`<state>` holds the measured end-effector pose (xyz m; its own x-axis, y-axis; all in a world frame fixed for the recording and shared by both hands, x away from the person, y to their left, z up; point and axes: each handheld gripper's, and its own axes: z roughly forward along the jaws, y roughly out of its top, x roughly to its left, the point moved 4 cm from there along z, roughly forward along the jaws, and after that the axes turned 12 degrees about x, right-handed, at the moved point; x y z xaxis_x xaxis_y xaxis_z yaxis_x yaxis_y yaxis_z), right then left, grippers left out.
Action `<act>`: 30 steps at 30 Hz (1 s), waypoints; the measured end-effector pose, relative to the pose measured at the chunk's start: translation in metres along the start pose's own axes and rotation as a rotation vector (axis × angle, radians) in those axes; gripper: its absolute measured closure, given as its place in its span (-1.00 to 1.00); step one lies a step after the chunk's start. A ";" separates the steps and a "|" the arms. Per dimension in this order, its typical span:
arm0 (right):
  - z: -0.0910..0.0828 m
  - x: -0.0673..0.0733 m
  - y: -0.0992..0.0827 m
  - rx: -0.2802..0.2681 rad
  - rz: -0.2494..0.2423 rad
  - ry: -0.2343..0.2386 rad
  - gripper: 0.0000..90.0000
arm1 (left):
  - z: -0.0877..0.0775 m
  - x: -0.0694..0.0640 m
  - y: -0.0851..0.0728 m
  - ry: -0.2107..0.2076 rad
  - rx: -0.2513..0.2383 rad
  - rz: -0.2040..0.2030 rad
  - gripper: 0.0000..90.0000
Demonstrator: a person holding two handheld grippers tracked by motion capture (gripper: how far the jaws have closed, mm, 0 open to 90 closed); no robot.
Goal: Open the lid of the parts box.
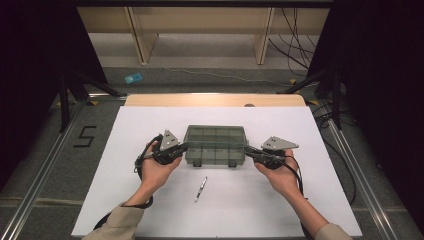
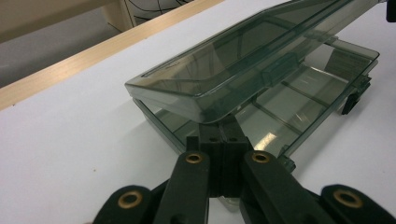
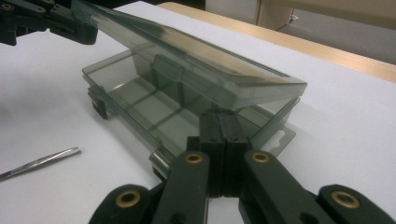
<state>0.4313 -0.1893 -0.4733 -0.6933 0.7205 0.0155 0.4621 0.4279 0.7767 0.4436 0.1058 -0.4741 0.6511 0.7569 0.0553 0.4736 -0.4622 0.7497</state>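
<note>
Smoky clear compartment box point(image 1: 215, 145), lid point(image 2: 243, 60) part-raised, empty inside.

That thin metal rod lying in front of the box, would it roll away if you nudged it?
The thin silvery metal rod looks round and slender, so a sideways nudge would probably roll it on the flat white table. It appears stiff and light, and likely slippery to pinch.

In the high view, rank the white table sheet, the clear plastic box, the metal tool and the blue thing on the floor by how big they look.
1. White sheet, by far the largest.
2. Clear plastic box.
3. Metal tool: long but very thin.
4. Blue thing on the floor: it lies farther from the camera, so its place against the tool is unsure.
</note>
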 end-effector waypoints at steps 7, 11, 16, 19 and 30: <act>0.000 -0.002 0.000 0.009 -0.024 -0.100 0.64 | -0.002 0.000 0.004 0.011 -0.017 0.016 1.00; 0.002 -0.003 0.004 -0.031 -0.029 -0.167 0.41 | -0.002 0.000 0.004 0.025 -0.023 0.007 1.00; 0.000 -0.003 0.011 -0.057 -0.056 -0.216 0.39 | 0.000 0.003 0.001 0.054 -0.010 0.009 0.87; 0.001 -0.004 0.013 -0.079 -0.064 -0.232 0.40 | 0.001 0.012 0.002 0.110 -0.028 0.070 0.65; 0.005 -0.002 0.020 -0.101 -0.083 -0.250 0.57 | 0.003 0.008 0.014 0.196 -0.080 0.106 0.59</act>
<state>0.4442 -0.1794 -0.4606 -0.5624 0.8031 -0.1970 0.3435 0.4436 0.8278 0.4575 0.1042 -0.4645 0.5632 0.7851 0.2577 0.3555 -0.5117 0.7822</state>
